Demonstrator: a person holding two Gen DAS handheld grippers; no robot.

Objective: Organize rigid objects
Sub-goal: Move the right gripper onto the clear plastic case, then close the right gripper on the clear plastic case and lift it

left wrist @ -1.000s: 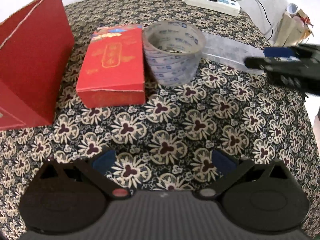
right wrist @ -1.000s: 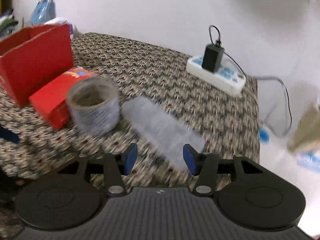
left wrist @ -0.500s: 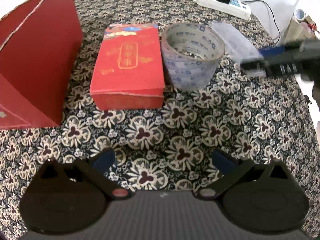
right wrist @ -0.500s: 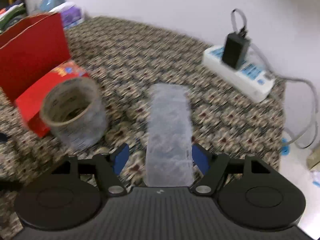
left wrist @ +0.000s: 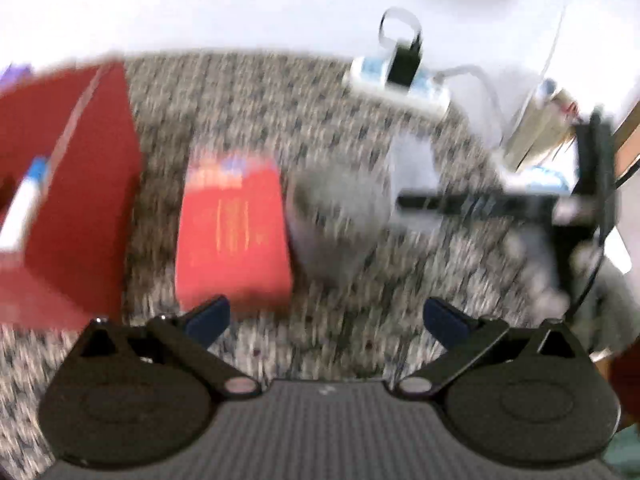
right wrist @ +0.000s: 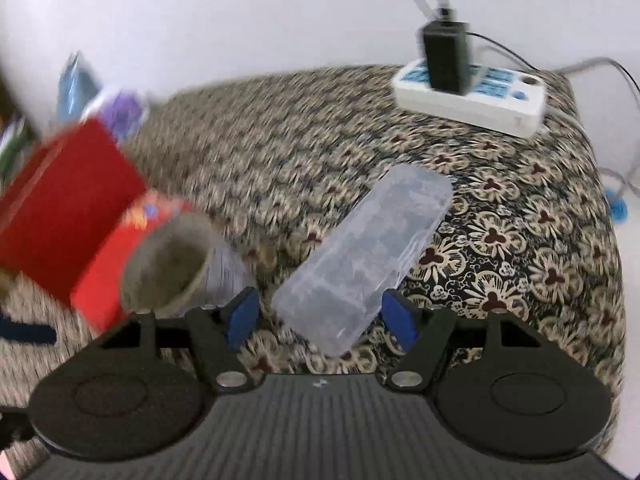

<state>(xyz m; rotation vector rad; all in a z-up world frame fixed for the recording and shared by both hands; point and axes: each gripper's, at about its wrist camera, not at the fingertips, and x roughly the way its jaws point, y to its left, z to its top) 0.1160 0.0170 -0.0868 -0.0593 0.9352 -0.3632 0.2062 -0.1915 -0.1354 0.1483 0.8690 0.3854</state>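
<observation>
While the clear plastic case (right wrist: 362,258) lies flat on the patterned tablecloth (right wrist: 520,240), I have my right gripper (right wrist: 320,318) straddling its near end, jaws standing fairly wide with a blue pad on either side and neither one pressing on it. They have just been opening, with the case between them, so I read this as lining up for a pick and not a hold.

My left gripper (left wrist: 326,318) is spread wide and empty; its view is badly smeared, so I trust it little.

As for progress, I judge the sorting barely begun. From my right camera, the tape roll (right wrist: 176,264) sits at nine o'clock of the case, just beside the small red box (right wrist: 116,276), and the tall open red box (right wrist: 64,200) stands beyond them at ten o'clock. All three loose items are out on the cloth. What the tall box holds I cannot tell. The power strip (right wrist: 468,98) at one o'clock looks like no part of the job.

Left to do, I reckon: close on the case, carry it over, then the roll and small box.
</observation>
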